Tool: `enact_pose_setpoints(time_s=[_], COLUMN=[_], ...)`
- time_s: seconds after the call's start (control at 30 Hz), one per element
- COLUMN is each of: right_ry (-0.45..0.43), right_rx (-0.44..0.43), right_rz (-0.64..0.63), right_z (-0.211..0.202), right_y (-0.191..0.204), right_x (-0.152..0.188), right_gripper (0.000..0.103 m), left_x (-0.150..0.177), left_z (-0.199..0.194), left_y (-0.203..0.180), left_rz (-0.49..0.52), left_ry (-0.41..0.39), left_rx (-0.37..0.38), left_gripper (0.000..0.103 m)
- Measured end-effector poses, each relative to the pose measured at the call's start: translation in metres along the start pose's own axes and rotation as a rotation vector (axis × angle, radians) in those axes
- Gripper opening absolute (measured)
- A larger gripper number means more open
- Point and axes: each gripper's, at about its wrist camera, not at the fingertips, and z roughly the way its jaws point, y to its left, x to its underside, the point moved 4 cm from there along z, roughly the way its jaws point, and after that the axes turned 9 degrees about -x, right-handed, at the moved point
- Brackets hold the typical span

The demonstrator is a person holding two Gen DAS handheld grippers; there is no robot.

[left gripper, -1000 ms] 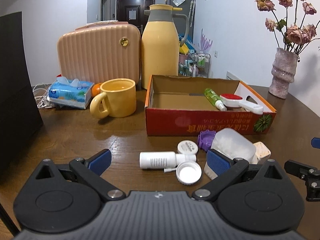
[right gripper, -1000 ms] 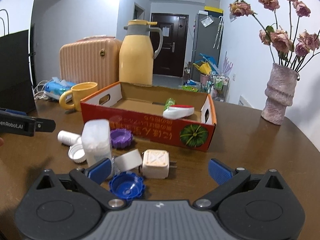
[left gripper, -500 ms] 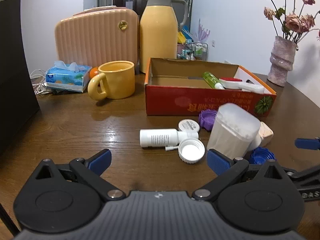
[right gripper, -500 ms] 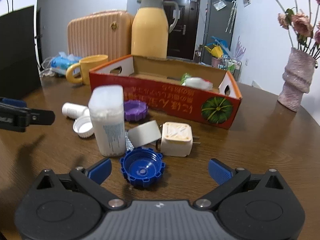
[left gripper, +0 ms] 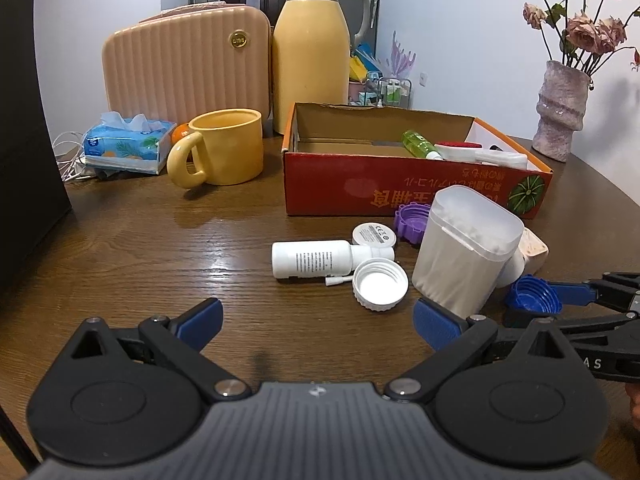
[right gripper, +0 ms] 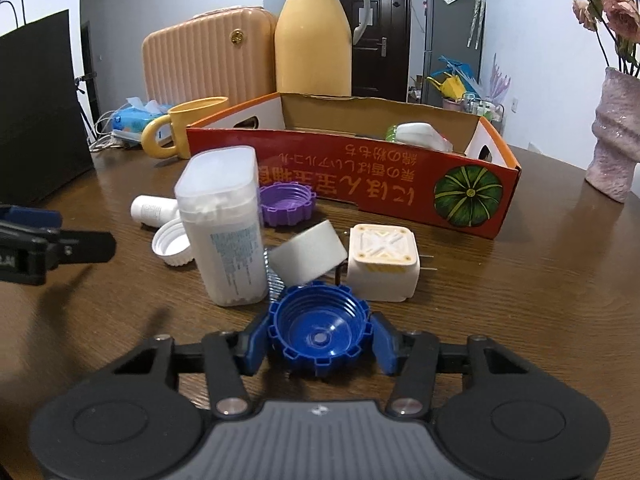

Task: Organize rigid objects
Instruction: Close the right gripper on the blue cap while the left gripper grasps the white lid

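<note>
On the brown wooden table (right gripper: pixel 520 300), near its front edge, our right gripper (right gripper: pixel 319 338) clasped the blue cap (right gripper: pixel 319 330). Our left gripper (left gripper: pixel 316 318) hung spread wide, empty, short of the white bottle (left gripper: pixel 312 259).

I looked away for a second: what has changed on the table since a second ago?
The right gripper moved forward and down and closed its fingers on the blue cap, which was lying free before. The left gripper came lower and closer to the table, still open and empty. The white bottle, cotton swab box and red cardboard box stayed put.
</note>
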Motion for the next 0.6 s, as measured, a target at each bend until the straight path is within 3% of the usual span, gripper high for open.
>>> enact_pose_setpoints(time_s=[0.3,0.6], right_ry=[-0.097,-0.207], right_rx=[-0.003,0.079], right_rz=[0.039,0.121], right_z=[-0.017,-0.044], right_y=[-0.008,-0.038], right_x=[-0.001,0.000], right_gripper=[0.052,0.052], left_x=[0.002,-0.002], left_z=[0.006,0.015], left_y=[-0.007,-0.017], left_rz=[0.012,0.029], left_ry=[0.008,0.014], left_rx=[-0.014,-0.041], left_gripper=[0.103,0.103])
